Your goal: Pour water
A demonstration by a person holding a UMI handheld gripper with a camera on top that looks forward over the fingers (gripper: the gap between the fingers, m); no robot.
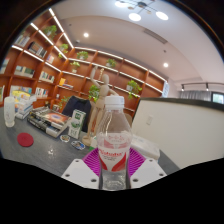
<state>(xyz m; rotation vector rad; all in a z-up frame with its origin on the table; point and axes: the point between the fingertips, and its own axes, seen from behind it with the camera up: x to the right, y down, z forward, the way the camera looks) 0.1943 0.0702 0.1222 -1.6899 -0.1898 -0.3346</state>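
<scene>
Clear ribbed plastic bottle (114,150), tongs (113,165) clamped

No readable text anywhere. The water bottle (114,148) between the tool's fingers has a pink-red label band around its middle, but the print on it is too small and blurred to make out. A green and white box (77,122) on the table to the far left carries markings, also illegible. Nothing legible on the shelves (60,60) behind.
</scene>
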